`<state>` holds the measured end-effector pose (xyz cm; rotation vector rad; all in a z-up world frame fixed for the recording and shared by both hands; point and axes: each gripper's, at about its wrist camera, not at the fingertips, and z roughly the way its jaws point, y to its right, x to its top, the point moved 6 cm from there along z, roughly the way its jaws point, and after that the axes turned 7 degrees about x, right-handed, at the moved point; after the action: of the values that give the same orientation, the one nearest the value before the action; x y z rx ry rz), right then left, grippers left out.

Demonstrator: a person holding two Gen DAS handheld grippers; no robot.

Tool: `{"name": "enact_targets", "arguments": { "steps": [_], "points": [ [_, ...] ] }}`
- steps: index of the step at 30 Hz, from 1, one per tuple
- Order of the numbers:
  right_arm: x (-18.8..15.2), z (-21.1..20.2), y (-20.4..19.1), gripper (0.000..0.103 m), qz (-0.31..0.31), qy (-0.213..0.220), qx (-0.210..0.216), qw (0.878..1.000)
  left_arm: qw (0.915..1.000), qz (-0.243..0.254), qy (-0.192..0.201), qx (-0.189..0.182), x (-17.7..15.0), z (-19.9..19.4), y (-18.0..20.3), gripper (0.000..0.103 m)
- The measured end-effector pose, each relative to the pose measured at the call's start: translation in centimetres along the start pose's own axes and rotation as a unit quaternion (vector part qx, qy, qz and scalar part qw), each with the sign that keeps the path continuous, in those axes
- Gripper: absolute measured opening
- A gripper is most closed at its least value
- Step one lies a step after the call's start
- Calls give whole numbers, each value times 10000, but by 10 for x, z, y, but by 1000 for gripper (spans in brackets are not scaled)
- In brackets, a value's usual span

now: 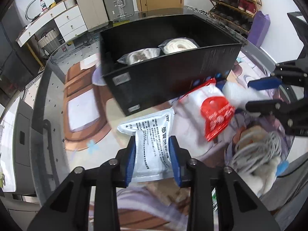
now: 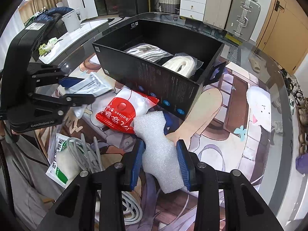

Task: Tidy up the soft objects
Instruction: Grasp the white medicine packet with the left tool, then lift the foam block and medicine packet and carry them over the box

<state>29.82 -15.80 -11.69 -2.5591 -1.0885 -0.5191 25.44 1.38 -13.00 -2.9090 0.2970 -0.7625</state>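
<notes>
My left gripper (image 1: 152,143) is shut on a silver-white medicine pouch (image 1: 148,134) with black print, held above the table; it shows in the right wrist view (image 2: 90,85) too. My right gripper (image 2: 160,144) is shut on a white foam piece (image 2: 156,146), also seen in the left wrist view (image 1: 236,94). A red and white balloon packet (image 2: 125,111) lies on the mat in front of the black box (image 2: 163,84). The box holds two bagged white cord bundles (image 2: 182,63).
A coiled grey cable (image 2: 84,152) and a green and white pouch (image 2: 61,163) lie at the mat's near left. The printed mat covers a round glass table (image 2: 279,80). Suitcases, drawers and a shoe rack (image 1: 234,2) stand beyond.
</notes>
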Motion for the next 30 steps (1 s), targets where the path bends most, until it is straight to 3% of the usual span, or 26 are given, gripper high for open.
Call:
{"name": "enact_targets", "arguments": {
  "steps": [9,15,17,20,25,28,30],
  "points": [
    [-2,2,-3,36,320,-16,278,9991,9995,-276,100,-146,-7,-17,-24,30],
    [-3,3,-8,41,114,-5,275,9996,9995,-259,125,-153,-6,-16,-22,30],
    [-4,6,-12,48,-39,-28,159,9999,9995,-229,114,-167,-4,-15,-19,30],
    [-5,12,-13,49,-240,-124,-68,9996,9996,-209,91,-171,-4,-15,-16,30],
    [-6,15,-11,48,-208,-190,-57,9996,9995,-230,109,-204,-4,-17,-18,30],
    [-7,11,-6,29,-149,-175,10,9997,9993,-252,133,-229,-4,-19,-19,30],
    [-5,6,-5,29,-132,-117,32,9998,9992,-257,154,-247,-3,-21,-18,30]
  ]
}}
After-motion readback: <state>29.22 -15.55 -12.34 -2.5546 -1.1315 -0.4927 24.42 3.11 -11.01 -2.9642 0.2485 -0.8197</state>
